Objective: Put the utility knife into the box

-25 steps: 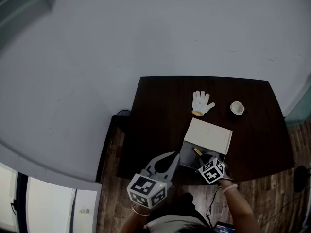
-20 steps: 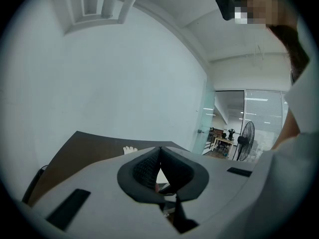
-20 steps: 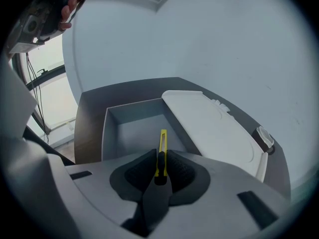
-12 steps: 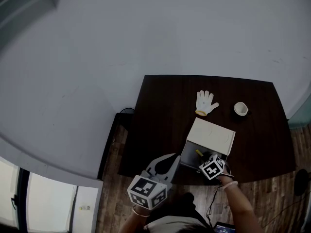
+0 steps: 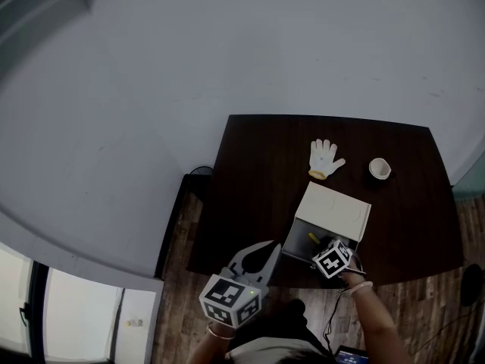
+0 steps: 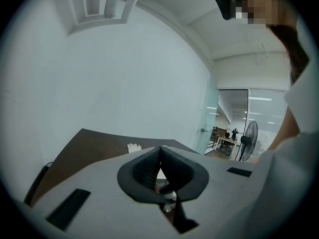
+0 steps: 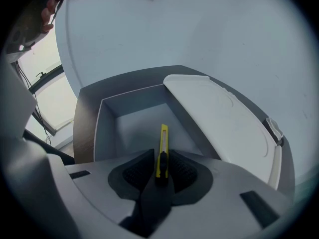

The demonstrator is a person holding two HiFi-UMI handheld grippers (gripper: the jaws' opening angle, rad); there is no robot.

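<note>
- You are at the release step: your right gripper (image 7: 162, 153) hangs over the open grey rectangular box (image 7: 107, 128) and points steeply down into it
- The slim yellow utility knife with a black slider (image 7: 163, 138) stands between the jaws, its tip toward 12 o'clock in the right gripper view, above the bare floor of the box
- The jaws of this gripper have just been opening; a thin gap shows on both sides of the knife, so I judge that the pads no longer press it and its back end only leans in the fork of the jaws
- Your left gripper (image 6: 160, 151) is closed with nothing in it; the pads meet at the tips, and it waits off the table at 7 o'clock from the box
- The flat white lid (image 7: 224, 128) lies folded back at 1 o'clock from the box, so it does not block the way
- On the dark brown table (image 5: 258, 173) a white work glove (image 5: 326, 158) lies at 12 o'clock from the box, and a small white round cup (image 5: 379, 168) at 2 o'clock; both are well apart from it
- For the next move, I think you should let the knife slide free, then lift the gripper straight up so that a jaw does not drag it out again
- No brand, label or writing can be read; only the square black-and-white markers on the gripper cubes show
</note>
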